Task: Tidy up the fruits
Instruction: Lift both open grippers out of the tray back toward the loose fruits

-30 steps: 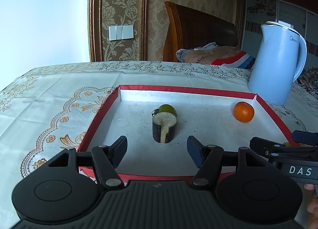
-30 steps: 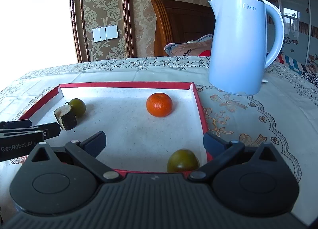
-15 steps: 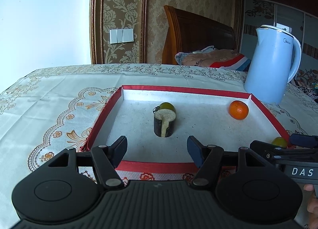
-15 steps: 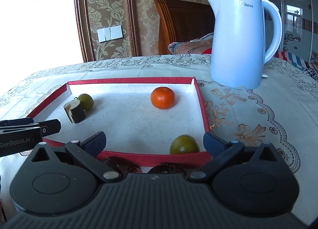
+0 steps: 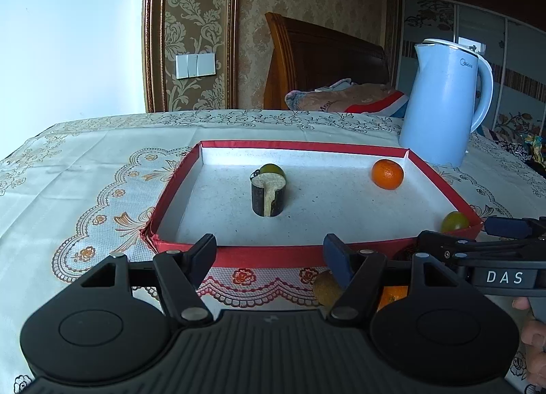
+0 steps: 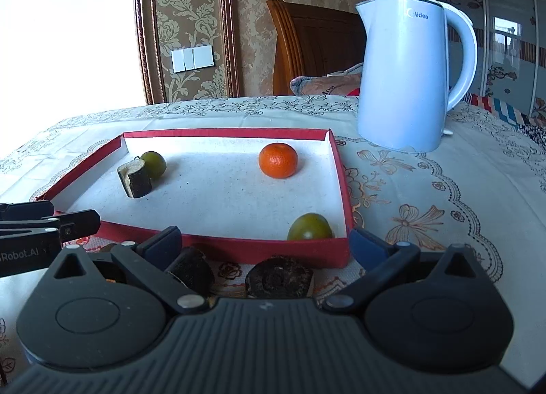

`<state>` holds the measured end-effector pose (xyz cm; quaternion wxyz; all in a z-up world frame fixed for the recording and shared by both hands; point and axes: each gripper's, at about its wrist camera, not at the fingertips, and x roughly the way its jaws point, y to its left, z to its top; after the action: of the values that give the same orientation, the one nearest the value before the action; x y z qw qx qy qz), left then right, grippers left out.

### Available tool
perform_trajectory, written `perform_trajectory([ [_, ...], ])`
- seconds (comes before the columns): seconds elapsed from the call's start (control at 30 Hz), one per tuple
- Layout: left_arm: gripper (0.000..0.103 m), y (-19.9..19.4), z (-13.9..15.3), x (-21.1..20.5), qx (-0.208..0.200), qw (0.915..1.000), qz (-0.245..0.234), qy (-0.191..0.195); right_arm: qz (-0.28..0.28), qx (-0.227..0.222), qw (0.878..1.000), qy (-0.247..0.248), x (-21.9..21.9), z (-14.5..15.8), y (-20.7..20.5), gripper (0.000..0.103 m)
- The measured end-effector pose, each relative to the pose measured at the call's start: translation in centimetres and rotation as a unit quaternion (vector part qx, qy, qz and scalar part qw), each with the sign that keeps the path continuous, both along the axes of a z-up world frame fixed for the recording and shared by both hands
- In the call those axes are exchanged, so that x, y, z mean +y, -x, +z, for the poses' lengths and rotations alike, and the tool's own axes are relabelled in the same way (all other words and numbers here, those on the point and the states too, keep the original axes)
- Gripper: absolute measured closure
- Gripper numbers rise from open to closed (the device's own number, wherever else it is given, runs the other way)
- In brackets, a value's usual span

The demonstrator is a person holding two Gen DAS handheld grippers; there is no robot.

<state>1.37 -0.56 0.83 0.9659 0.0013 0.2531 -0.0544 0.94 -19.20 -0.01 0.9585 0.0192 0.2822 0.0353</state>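
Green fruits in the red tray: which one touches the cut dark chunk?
The far-left green fruit, pressed behind the cut dark chunk. The other green fruit sits alone in the near-right corner.

Just under the left gripper's (image 5: 269, 250) right finger a brownish fruit (image 5: 324, 286) and an orange one (image 5: 392, 293) peek out — mostly hidden. Below the right gripper's (image 6: 264, 240) jaws two dark stubby pieces (image 6: 279, 276) are half covered by its body. A hand (image 5: 534, 336) is cut off at the frame's right edge.

Black left gripper (image 5: 269, 250) with blue pads; right gripper (image 6: 266, 243) marked "DAS".
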Motion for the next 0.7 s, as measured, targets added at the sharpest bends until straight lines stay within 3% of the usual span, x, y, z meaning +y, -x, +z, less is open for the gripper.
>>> perform_trajectory([
  [0.47,0.034,0.7,-0.3,0.0,0.012,0.9991,-0.038,0.015,-0.040,0.028,0.997,-0.064,-2.9,-0.4,0.1,0.000],
  [0.7,0.034,0.1,-0.9,-0.7,0.022,0.9991,-0.035,-0.006,-0.042,0.036,0.996,-0.074,-3.0,-0.5,-0.1,0.000],
])
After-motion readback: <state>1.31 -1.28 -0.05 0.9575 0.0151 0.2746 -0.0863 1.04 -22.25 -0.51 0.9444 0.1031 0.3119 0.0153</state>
